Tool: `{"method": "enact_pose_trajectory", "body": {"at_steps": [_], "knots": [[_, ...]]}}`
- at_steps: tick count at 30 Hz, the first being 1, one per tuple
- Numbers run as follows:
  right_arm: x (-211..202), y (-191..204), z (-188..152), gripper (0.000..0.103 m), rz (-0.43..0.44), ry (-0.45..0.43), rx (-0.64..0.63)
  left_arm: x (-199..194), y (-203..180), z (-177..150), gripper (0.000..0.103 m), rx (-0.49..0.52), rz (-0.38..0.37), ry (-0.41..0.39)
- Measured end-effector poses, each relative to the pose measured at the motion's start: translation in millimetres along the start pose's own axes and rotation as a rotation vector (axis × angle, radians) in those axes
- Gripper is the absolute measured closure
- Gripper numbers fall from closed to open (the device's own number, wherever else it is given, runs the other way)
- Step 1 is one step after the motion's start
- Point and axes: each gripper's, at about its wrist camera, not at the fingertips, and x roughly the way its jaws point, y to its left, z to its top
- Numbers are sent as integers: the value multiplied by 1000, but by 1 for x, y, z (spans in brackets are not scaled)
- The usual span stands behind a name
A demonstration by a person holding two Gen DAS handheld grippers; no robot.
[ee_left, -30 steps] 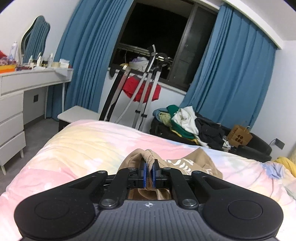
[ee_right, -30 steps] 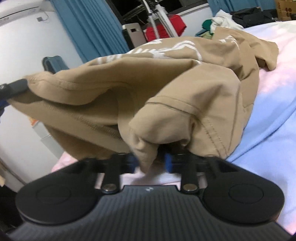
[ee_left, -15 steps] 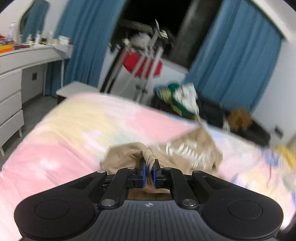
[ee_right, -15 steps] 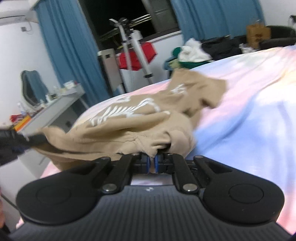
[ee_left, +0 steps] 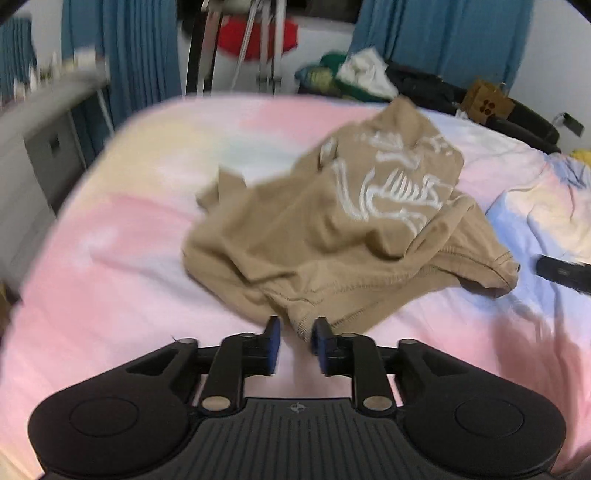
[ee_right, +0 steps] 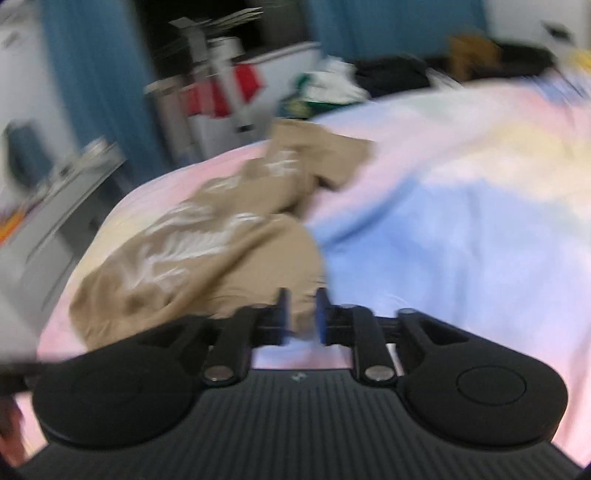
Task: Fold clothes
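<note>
A tan T-shirt (ee_left: 325,229) with a white skeleton print lies crumpled on the pastel quilt of the bed (ee_left: 110,266). My left gripper (ee_left: 297,332) is at the shirt's near hem. Its jaws are opening; a fold of the hem hangs loose between the blue pads (ee_left: 274,336), which do not press on it. In the blurred right wrist view, my right gripper (ee_right: 302,308) is at the near edge of the same shirt (ee_right: 207,266). Its jaws are opening too, with tan cloth showing in the gap. A dark bar (ee_left: 561,275) pokes in at the right edge.
Behind the bed stand a drying rack with a red cloth (ee_left: 255,33), blue curtains (ee_left: 443,40) and a dark sofa with piled clothes (ee_left: 362,74) and a cardboard box (ee_left: 487,103). A white dresser (ee_left: 40,122) lines the left side.
Both grippers were shut on the shirt and held it up. Now their jaws have parted and the shirt has dropped onto the quilt. The left view has tilted down.
</note>
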Motion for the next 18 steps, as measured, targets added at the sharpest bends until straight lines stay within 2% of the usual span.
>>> {"method": "enact_pose_trajectory", "body": {"at_steps": [1, 2, 4, 6, 7, 8, 12, 15, 16, 18], "knots": [[5, 9, -2, 53, 25, 3, -41, -9, -5, -2, 75, 20, -3, -25], [12, 17, -5, 51, 41, 11, -79, -18, -9, -2, 73, 40, -15, -46], [19, 27, -8, 52, 15, 23, -130, -22, -16, 2, 71, 82, -36, -80], [27, 36, -10, 52, -12, 35, -181, -19, -30, 5, 56, 157, -25, -115], [30, 40, -11, 52, -23, 40, -200, -16, -37, 4, 53, 199, -19, -125], [32, 36, -9, 52, -19, 40, -163, -11, -44, 3, 52, 241, -14, -129], [36, 15, -1, 52, 10, 47, -5, 28, -73, 2, 55, 367, -15, -77], [36, 5, -1, 52, 32, 52, 54, 54, -88, 4, 56, 395, 44, -69], [37, 4, 0, 52, 35, 48, 54, 60, -91, 6, 58, 395, 49, -73], [37, 7, 2, 51, 38, 41, 44, 68, -92, 9, 75, 385, 54, -82]]}}
